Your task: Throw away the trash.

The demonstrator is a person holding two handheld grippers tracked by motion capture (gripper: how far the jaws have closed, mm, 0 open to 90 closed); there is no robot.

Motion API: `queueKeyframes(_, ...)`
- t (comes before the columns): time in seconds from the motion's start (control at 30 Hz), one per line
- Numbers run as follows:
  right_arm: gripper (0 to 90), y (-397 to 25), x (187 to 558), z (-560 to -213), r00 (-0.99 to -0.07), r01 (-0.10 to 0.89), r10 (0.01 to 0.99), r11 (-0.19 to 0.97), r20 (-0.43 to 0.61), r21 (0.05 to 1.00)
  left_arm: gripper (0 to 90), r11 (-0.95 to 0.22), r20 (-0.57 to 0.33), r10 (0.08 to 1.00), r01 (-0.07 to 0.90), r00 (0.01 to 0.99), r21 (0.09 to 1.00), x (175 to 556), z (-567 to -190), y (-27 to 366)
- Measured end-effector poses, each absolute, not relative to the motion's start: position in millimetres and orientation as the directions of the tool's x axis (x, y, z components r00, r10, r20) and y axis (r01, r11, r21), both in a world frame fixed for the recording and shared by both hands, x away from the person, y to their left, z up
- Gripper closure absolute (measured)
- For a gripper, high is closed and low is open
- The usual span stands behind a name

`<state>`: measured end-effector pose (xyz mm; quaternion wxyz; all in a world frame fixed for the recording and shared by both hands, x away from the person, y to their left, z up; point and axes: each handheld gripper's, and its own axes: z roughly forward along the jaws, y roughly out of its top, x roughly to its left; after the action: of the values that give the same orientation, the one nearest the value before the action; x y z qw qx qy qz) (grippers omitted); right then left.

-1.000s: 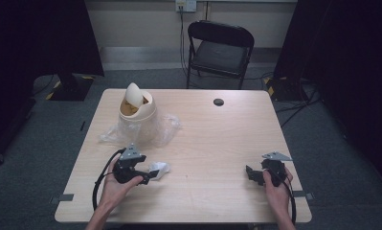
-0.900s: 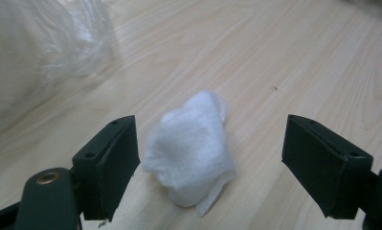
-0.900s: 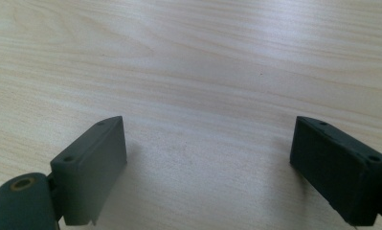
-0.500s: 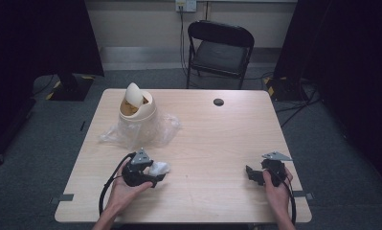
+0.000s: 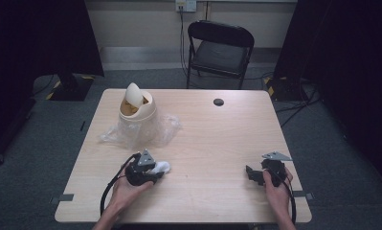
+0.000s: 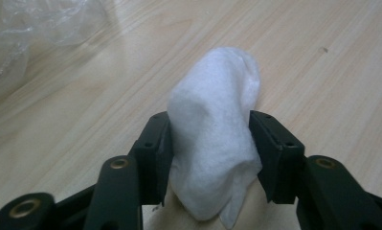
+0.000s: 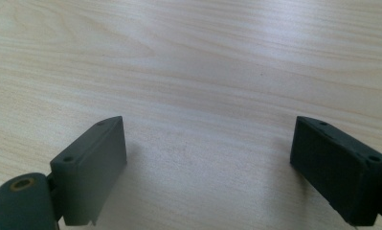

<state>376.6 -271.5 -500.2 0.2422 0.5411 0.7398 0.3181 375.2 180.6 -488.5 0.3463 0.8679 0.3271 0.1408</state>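
Note:
A crumpled white tissue wad [image 5: 162,167] [image 6: 212,120] lies on the wooden table [image 5: 207,143] at the front left. My left gripper [image 5: 155,171] [image 6: 210,139] is shut on it, one black jaw pressed against each side of the wad, which still touches the tabletop. My right gripper [image 5: 251,175] [image 7: 207,158] rests near the front right edge, its jaws wide open over bare wood with nothing between them.
A small cream bin with a swing lid [image 5: 137,106] stands at the back left inside a crumpled clear plastic bag [image 5: 131,134]. A small black round object [image 5: 219,102] lies near the far edge. A black folding chair [image 5: 220,45] stands beyond the table.
My left gripper has slid right up to the tissue wad and now grips it between its jaws. The right gripper has stayed still.

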Motion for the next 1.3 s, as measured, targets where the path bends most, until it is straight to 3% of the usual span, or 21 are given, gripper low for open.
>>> queueKeyframes(0.37, 11.3, -271.4, 376.6, -500.2, -0.297, 0.647, 0.955, 0.212, -0.014, 0.733, 74.3, -0.515, 0.004, 0.693, 0.491, 0.721, 0.703, 380.0, -487.7, 187.3)
queueKeyframes(1.3, 11.3, -271.4, 376.6, -500.2, -0.297, 0.647, 0.955, 0.212, -0.014, 0.733, 76.6, -0.343, -0.092, 0.751, 0.506, 0.654, 0.792, 378.3, -468.3, 229.1)
